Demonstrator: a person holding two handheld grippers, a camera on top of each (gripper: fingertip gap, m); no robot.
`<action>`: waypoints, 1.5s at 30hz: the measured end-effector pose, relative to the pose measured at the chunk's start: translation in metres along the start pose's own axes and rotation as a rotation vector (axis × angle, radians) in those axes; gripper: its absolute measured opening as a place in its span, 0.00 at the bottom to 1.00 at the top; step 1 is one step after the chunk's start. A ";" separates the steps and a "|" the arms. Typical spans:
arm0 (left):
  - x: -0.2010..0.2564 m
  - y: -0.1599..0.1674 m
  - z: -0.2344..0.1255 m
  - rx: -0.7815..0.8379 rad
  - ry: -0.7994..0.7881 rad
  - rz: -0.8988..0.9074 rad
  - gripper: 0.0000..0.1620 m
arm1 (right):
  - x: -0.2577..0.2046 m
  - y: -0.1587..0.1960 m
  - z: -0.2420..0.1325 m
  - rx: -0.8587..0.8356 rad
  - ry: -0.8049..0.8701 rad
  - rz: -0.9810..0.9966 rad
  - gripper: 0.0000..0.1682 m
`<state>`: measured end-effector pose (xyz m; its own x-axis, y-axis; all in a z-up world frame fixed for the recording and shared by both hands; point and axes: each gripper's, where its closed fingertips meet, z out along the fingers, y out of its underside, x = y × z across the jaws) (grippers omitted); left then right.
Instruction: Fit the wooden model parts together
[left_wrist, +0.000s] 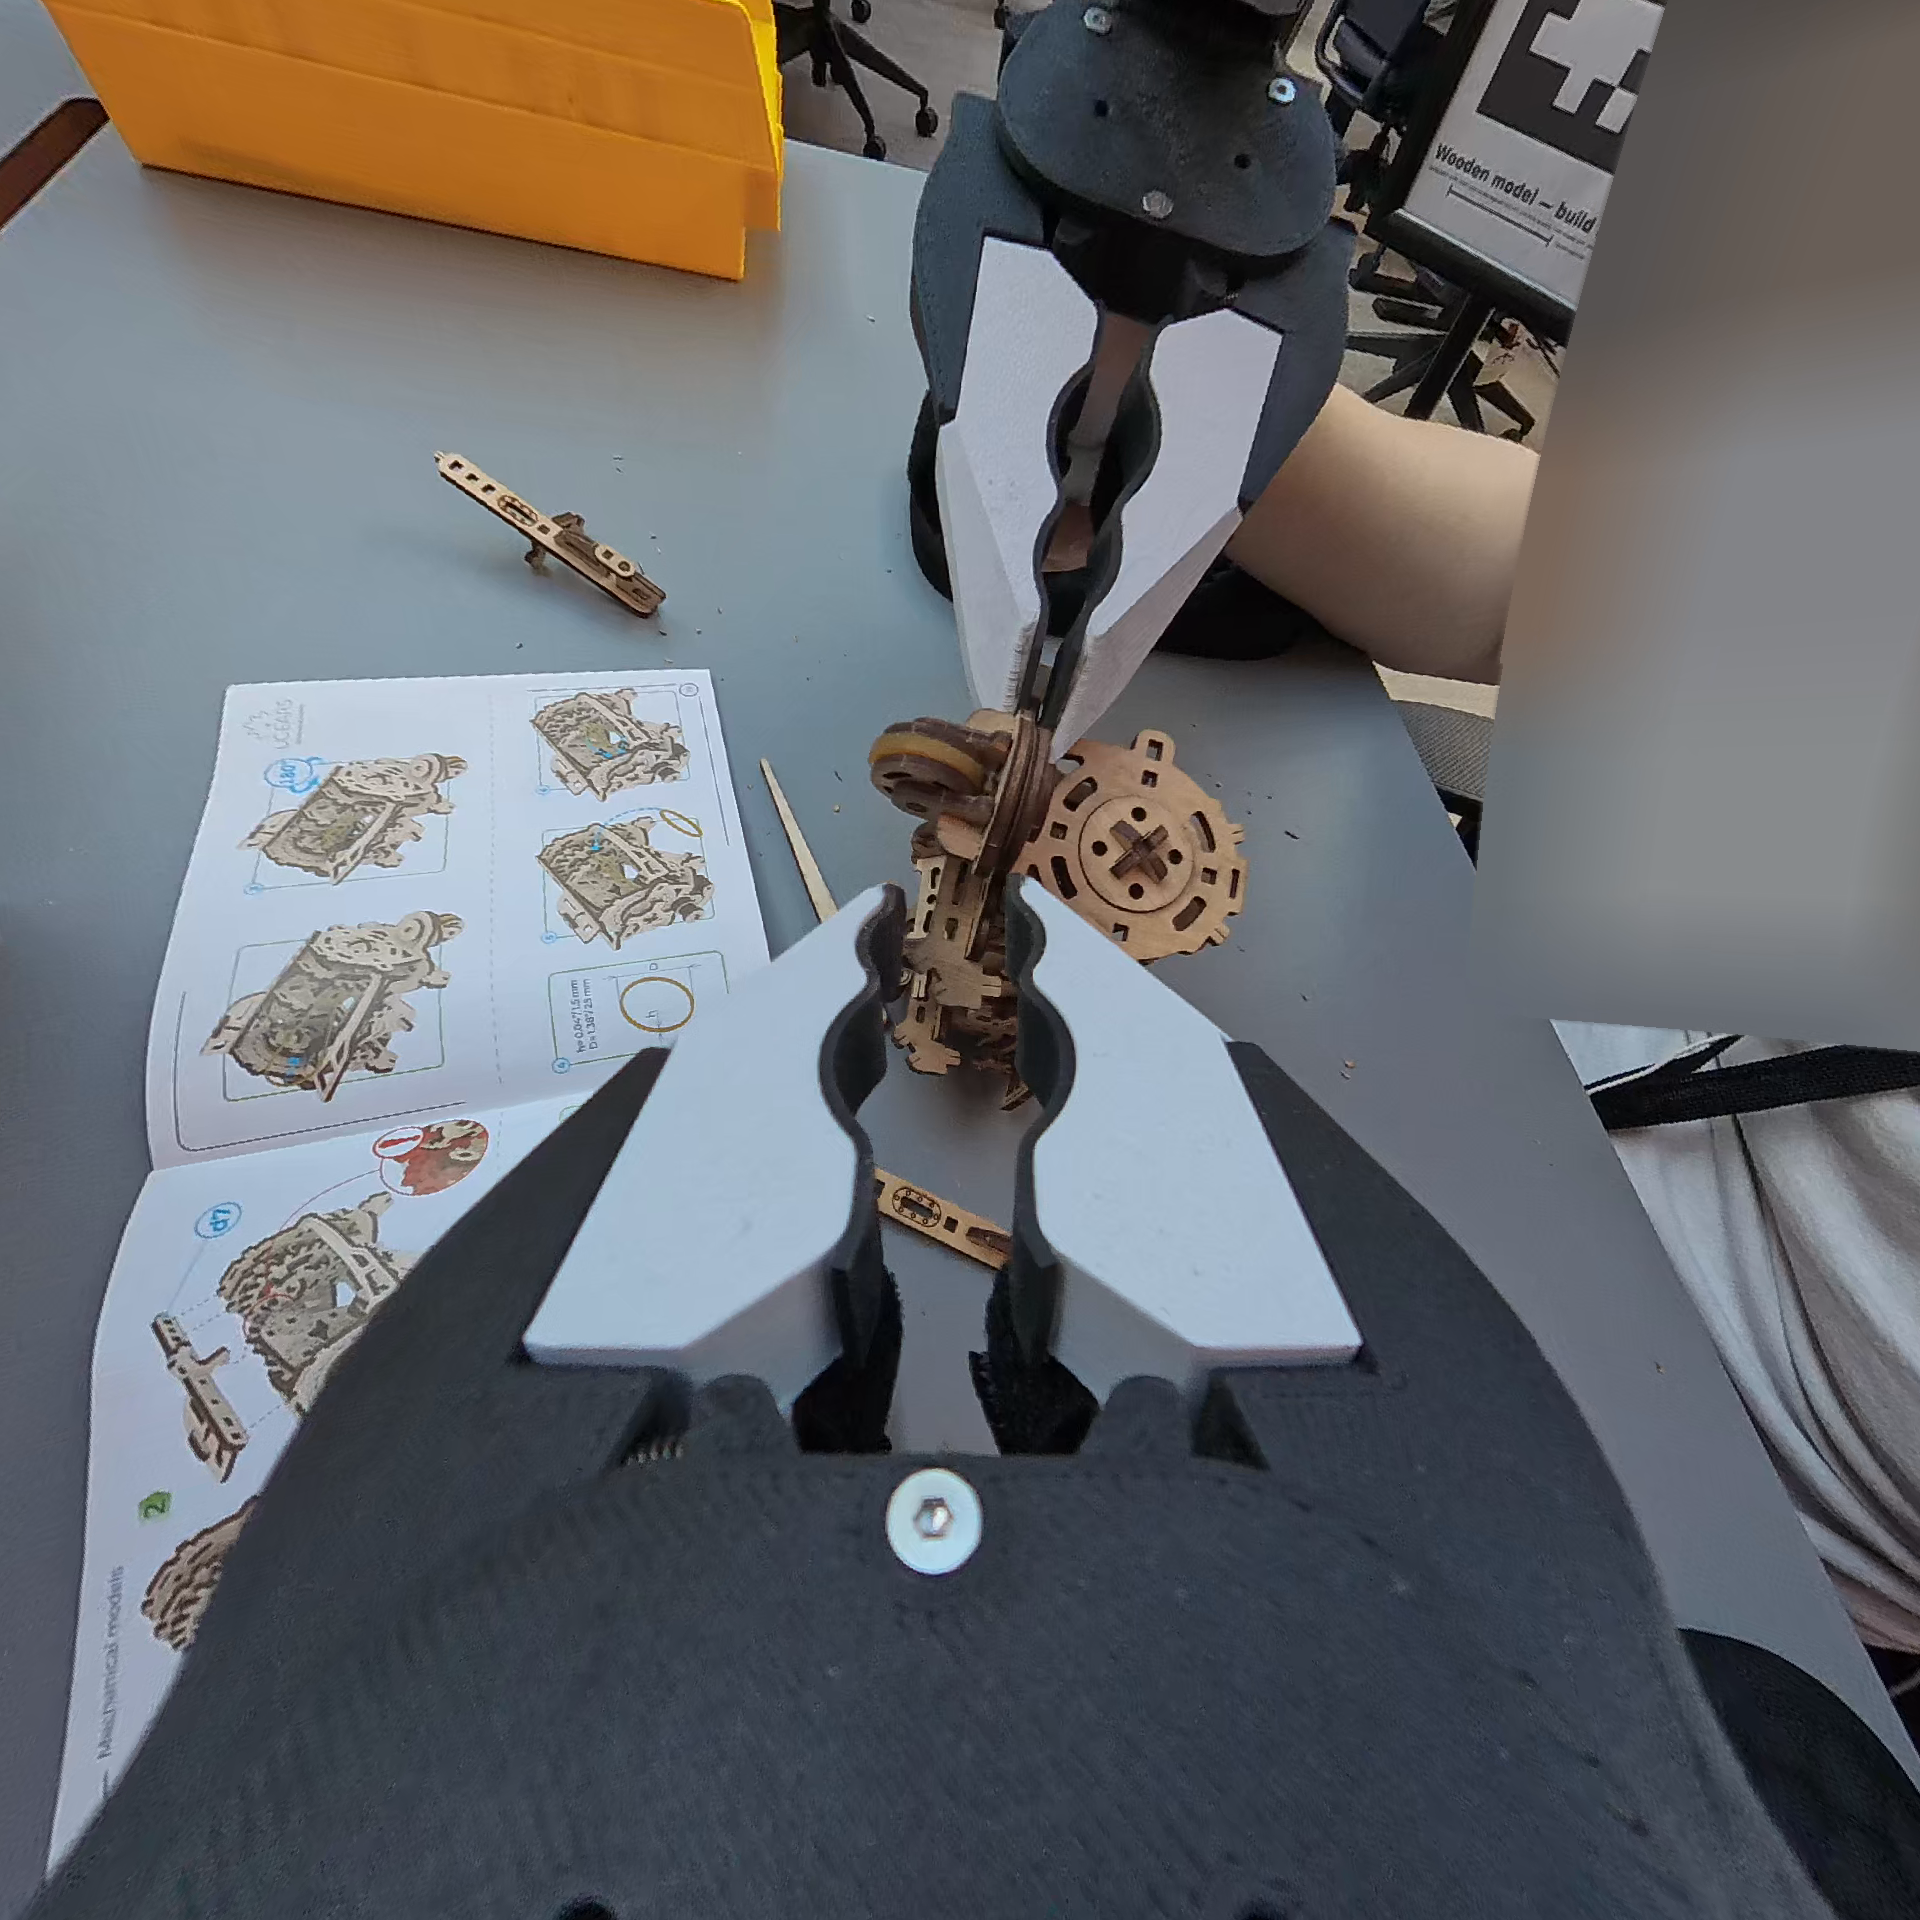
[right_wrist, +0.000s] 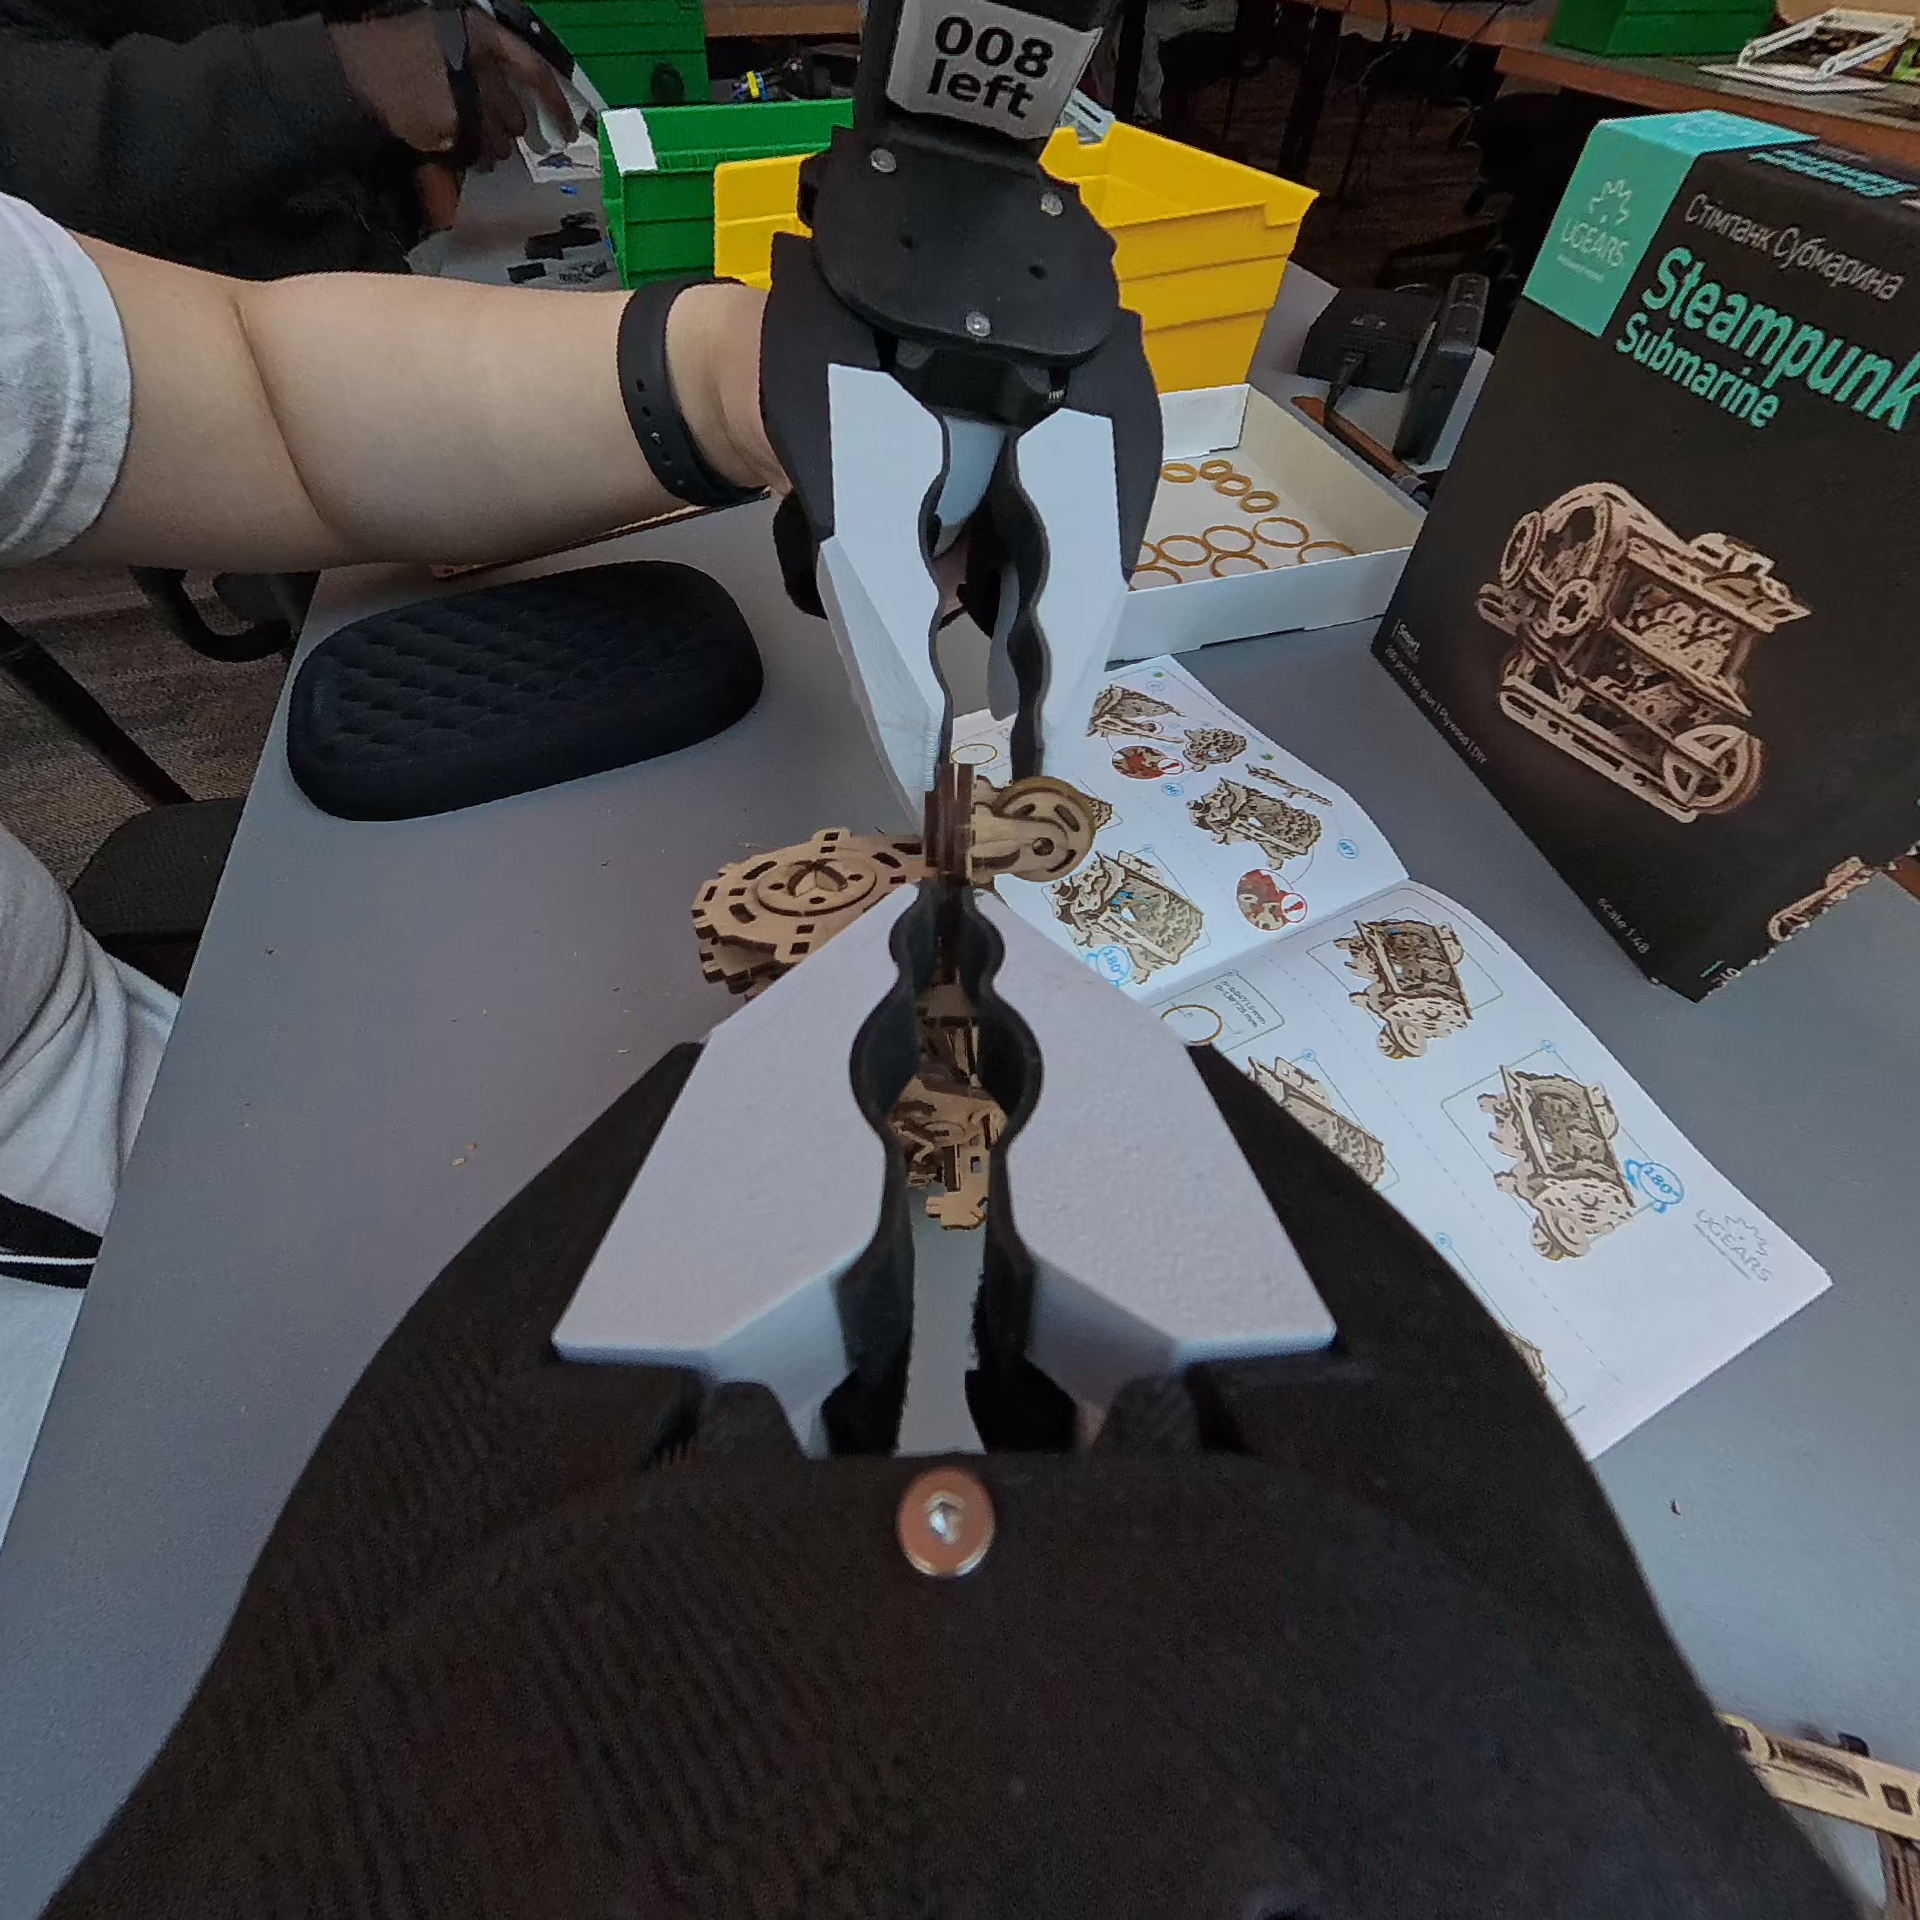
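Wooden model (left_wrist: 961, 935) sits clamped between left tool (left_wrist: 951, 914) and right tool (right_wrist: 945, 914).

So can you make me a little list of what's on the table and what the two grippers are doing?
table: grey
wooden model: partly built, held between both grippers
left gripper: closed on the model's lower body
right gripper: pinching the model's top discs
gear wheel: on the model's side
loose strip: lying apart on the table
booklet: open, beside the model
yellow bin: far end of the table
box: dark, standing by the booklet
rubber bands: in a white tray
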<state>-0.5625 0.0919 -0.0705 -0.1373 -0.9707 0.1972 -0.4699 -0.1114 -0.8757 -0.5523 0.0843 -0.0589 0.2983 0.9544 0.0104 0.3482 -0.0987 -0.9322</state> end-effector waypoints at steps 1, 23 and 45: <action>0.001 -0.001 0.000 0.004 0.008 0.001 0.08 | 0.001 0.000 0.000 0.002 0.003 0.004 0.01; 0.005 -0.006 0.005 0.023 0.002 -0.010 0.00 | 0.009 0.001 -0.006 0.049 0.026 0.051 0.03; -0.001 -0.010 0.001 0.090 0.004 -0.071 0.00 | -0.004 0.053 0.003 -0.065 0.149 0.110 0.39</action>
<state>-0.5569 0.0932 -0.0627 -0.1097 -0.9589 0.2619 -0.3983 -0.1990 -0.8954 -0.5379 0.0756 -0.1099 0.4643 0.8851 -0.0323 0.3615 -0.2227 -0.9054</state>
